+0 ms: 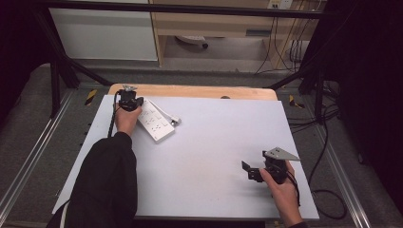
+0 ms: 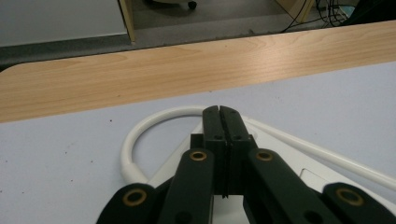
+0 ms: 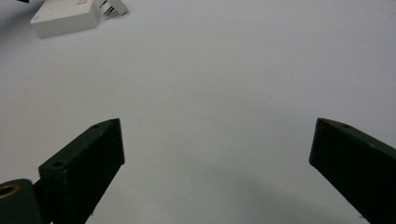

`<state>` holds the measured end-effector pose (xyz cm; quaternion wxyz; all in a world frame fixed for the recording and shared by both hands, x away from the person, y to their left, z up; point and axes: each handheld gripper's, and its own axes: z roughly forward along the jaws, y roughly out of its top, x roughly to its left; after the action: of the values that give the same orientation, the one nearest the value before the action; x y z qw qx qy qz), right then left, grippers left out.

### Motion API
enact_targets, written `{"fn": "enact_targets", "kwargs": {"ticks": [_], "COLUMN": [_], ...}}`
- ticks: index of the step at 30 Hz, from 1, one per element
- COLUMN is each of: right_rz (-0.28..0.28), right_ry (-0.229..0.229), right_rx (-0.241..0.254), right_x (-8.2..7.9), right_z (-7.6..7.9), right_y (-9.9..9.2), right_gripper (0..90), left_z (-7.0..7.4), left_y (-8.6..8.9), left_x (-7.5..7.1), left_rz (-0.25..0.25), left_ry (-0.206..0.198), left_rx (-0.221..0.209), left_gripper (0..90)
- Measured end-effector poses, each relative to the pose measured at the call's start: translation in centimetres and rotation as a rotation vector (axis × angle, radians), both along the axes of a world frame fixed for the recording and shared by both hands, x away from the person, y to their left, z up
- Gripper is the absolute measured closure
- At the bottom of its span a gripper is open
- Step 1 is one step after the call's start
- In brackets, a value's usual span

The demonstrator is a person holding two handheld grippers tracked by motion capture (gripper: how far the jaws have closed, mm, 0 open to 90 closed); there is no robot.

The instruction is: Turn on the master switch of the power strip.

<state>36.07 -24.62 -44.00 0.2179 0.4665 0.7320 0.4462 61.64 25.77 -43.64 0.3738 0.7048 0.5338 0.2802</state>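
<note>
Your closed left gripper [image 2: 219, 112] hovers over the power strip [image 1: 154, 121]; spread its jaws first, while your right gripper [image 3: 217, 149] waits open.

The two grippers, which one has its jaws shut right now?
The left gripper, over the white power strip at the table's far left, has its jaws pressed together. The right gripper, near the front right, stands wide open.
</note>
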Motion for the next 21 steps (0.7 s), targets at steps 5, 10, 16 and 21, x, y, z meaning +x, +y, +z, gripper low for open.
{"fn": "enact_targets", "kwargs": {"ticks": [5,10,16,21], "right_rz": [-0.002,-0.002,0.0,-0.001], "right_ry": [0.003,0.004,0.006,0.009], "right_rx": [0.0,-0.004,-0.004,-0.007], "right_x": [0.0,-0.02,0.03,0.03], "right_z": [-0.04,-0.07,-0.11,-0.17], "right_y": [-0.02,0.0,0.0,0.01], "right_gripper": [3.6,3.6,3.6,3.6], "left_z": [0.11,0.06,-0.02,0.0], "left_y": [-0.2,-0.21,-0.14,-0.18], "left_x": [0.09,0.14,0.22,0.23], "left_rz": [-0.011,-0.015,-0.015,-0.013], "left_ry": [0.017,0.024,0.023,0.026], "left_rx": [-0.002,0.003,-0.008,-0.005], "left_gripper": [90.0,90.0,90.0,90.0]}}
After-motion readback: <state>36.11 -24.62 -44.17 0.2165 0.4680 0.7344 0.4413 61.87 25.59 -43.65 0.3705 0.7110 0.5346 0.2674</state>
